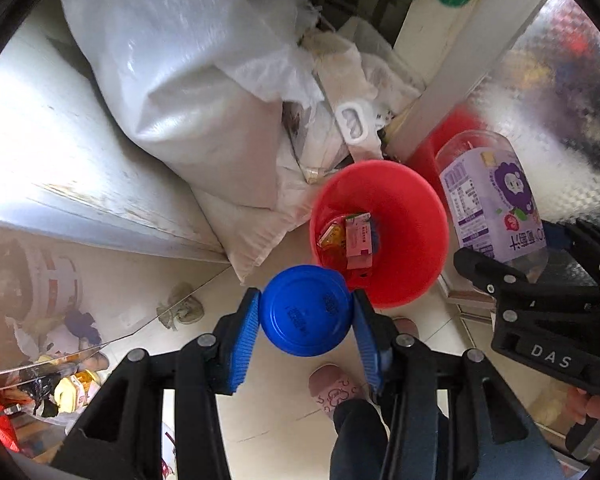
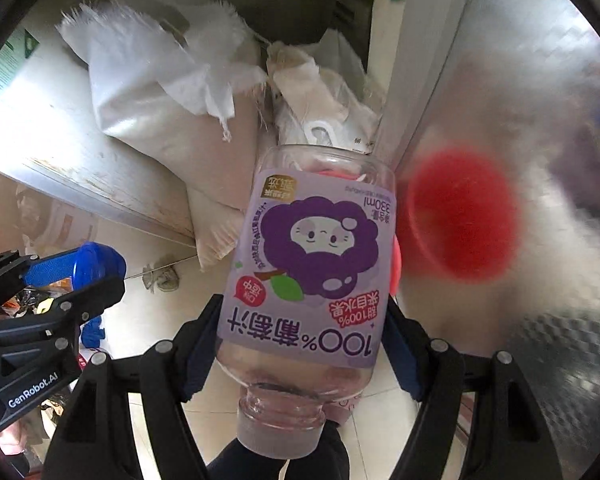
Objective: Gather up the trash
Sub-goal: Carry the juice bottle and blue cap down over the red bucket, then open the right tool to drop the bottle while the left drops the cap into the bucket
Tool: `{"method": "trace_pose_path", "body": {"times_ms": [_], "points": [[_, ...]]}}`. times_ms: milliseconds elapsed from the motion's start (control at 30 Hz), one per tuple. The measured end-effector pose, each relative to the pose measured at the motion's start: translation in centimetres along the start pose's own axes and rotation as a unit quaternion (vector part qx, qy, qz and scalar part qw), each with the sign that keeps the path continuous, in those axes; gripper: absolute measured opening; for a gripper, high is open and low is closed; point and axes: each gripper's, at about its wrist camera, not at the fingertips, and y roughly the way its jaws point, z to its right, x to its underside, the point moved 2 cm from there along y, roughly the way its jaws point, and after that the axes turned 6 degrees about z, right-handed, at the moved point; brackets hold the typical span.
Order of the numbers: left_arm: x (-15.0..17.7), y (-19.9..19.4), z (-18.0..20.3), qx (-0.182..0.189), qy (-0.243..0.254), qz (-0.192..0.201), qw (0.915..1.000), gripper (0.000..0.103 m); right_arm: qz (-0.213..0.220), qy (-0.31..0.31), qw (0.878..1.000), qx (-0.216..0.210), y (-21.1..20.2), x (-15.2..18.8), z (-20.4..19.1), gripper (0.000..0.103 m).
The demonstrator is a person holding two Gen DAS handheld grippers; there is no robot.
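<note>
Left gripper [image 1: 306, 312] clamps blue cap [image 1: 305, 310] – right gripper [image 2: 300, 340] (wider) grips juice bottle [image 2: 308, 272].

Bright left glare, blurred fisheye edges

The left black two-finger gripper with ribbed blue pads [image 1: 306, 312] points straight down, clamped on a round blue plastic container [image 1: 306, 310], while the right black gripper [image 2: 300, 344], steeply downward, grips a clear purple-labelled juice bottle [image 2: 312, 264].
</note>
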Motion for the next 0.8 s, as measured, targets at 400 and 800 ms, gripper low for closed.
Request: {"method": "trace_pose_path", "body": {"times_ms": [400, 800], "points": [[0.3, 1.2, -0.6, 0.003, 0.014, -0.009, 0.9999, 0.043, -0.014, -0.006, 1.0, -0.002, 2.4, 0.5, 0.4, 0.102], [-1.2, 0.9, 1.8, 0.031, 0.079, 0.0, 0.9964, 0.043, 0.0, 0.071, 0.997, 0.023, 0.8, 2.3, 1.9, 0.102]]}}
